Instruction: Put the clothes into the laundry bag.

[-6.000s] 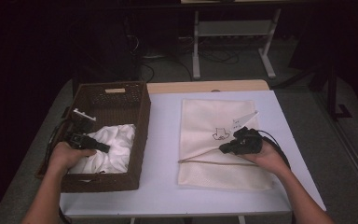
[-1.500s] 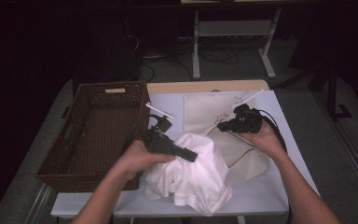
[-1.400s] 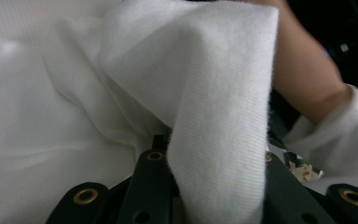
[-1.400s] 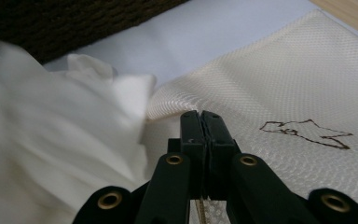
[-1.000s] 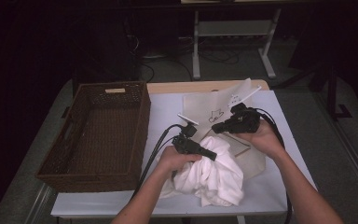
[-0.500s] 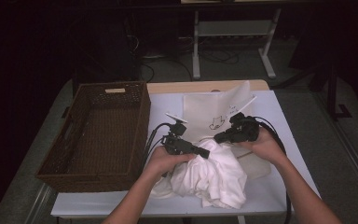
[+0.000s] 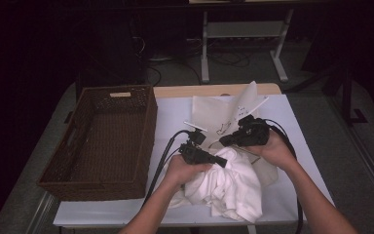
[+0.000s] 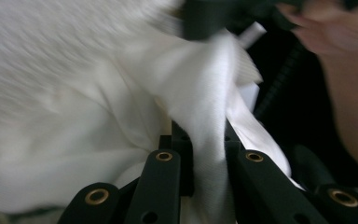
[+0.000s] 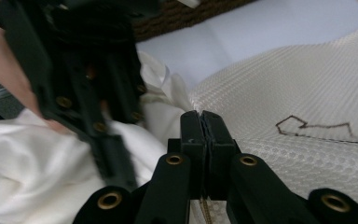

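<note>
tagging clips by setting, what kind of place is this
Probably a lab or workshop test bench, not a home: a plain table in a dark room, cables lying on the floor by a metal stand, and a wicker basket beside white cloth.

One wicker basket (image 7: 102, 141), one crumpled white garment (image 7: 229, 187), one cream mesh bag (image 7: 219, 114), two grippers: left gripper (image 7: 221, 162), right gripper (image 7: 222, 142).

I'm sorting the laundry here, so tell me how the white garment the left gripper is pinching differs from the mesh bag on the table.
The white garment lies crumpled in a heap near the table's front edge; the mesh bag lies mostly flat behind it. The garment's cloth looks smooth and plain white; the bag is cream, with a honeycomb weave and a small dark outline drawing. The left gripper pinches a fold of the garment; the right gripper is shut at the bag's edge. Both are pale fabric.
</note>
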`<state>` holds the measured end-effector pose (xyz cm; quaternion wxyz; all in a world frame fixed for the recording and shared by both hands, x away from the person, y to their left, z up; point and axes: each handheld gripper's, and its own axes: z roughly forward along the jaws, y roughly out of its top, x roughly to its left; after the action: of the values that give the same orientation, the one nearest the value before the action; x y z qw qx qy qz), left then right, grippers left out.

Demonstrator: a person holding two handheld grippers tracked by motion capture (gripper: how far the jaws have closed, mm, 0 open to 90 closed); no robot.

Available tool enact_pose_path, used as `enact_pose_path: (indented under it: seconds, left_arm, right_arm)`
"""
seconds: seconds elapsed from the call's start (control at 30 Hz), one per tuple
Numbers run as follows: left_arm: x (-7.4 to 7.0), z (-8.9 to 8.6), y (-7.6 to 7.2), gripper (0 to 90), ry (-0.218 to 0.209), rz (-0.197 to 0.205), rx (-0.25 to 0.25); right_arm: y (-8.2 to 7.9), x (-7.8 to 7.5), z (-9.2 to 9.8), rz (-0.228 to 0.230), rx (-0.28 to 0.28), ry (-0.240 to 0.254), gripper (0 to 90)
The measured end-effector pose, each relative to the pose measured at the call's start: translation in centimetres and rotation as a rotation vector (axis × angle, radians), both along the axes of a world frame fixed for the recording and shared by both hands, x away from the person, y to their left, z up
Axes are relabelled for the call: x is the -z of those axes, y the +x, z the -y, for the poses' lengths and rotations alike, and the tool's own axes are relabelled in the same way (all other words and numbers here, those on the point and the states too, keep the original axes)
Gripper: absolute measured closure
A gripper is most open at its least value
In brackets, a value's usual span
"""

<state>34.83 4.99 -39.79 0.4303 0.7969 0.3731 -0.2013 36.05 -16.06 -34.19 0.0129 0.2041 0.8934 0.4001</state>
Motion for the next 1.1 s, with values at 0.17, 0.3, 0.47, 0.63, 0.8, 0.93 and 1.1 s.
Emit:
enact_pose_path:
  seconds: [0.17,0.3,0.47,0.63,0.8,0.93,1.1]
  left_arm:
    - [1.0,-1.0,0.7,81.0,-0.008,0.003,-0.1]
    - [0.3,-1.3,0.2,61.2,0.023,0.016,-0.1]
    - [-1.2,-2.7,-0.9,39.8,0.053,0.023,-0.075]
    - [-1.4,-3.8,-2.1,33.4,0.05,0.012,-0.021]
    - [0.8,-2.2,-2.1,45.3,0.058,-0.034,0.031]
    - [2.5,-0.1,-2.4,71.9,0.071,-0.01,0.07]
    - [1.1,-0.1,-2.2,77.5,-0.009,0.031,0.019]
  right_arm:
    - [-0.5,-0.5,0.2,0.003,0.008,-0.004,88.4]
    - [-0.5,1.2,0.3,-0.044,0.013,-0.024,88.3]
    - [-0.8,1.9,0.5,-0.055,0.016,-0.03,88.2]
    - [-1.0,1.9,0.6,-0.048,0.022,-0.04,88.2]
    - [-0.9,2.0,0.1,-0.048,0.016,-0.044,88.2]
    - [-1.0,2.2,-0.3,-0.048,0.006,-0.047,88.2]
    - [-1.6,1.8,-0.5,-0.035,-0.011,-0.036,88.4]
